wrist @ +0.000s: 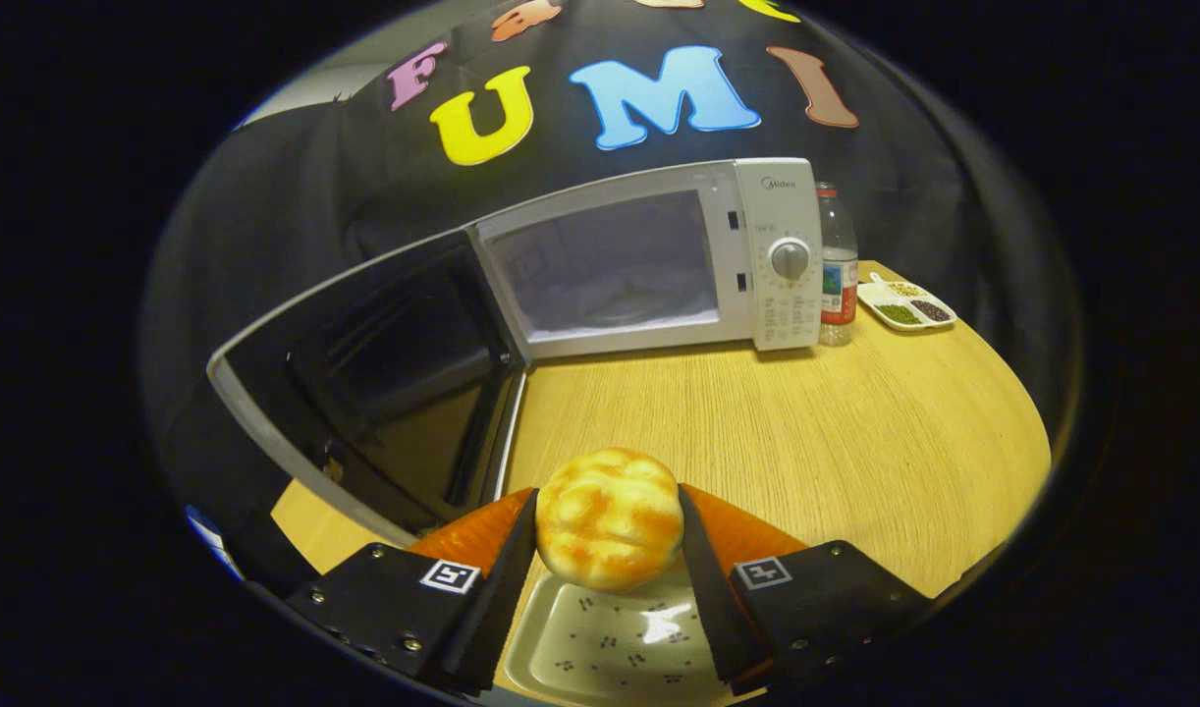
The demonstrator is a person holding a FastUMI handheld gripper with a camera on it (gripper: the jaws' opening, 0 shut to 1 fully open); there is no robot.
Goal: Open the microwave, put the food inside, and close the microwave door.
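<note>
— What are you holding?

— A round, golden, crusty bread roll (pixel 610 517), clamped between my fingers (pixel 608 550) on both sides, lifted above a pale rectangular plate (pixel 571 656) speckled with small marks.

— And the setting?

— A light wood-grain tabletop (pixel 806 432) in a booth hung with black cloth. Beyond my fingers stands a white boxy microwave (pixel 649 260), its dark glass door (pixel 364 383) swung wide. Beside it: a clear plastic bottle (pixel 837 265) and a divided tray (pixel 904 306) of grains.
</note>
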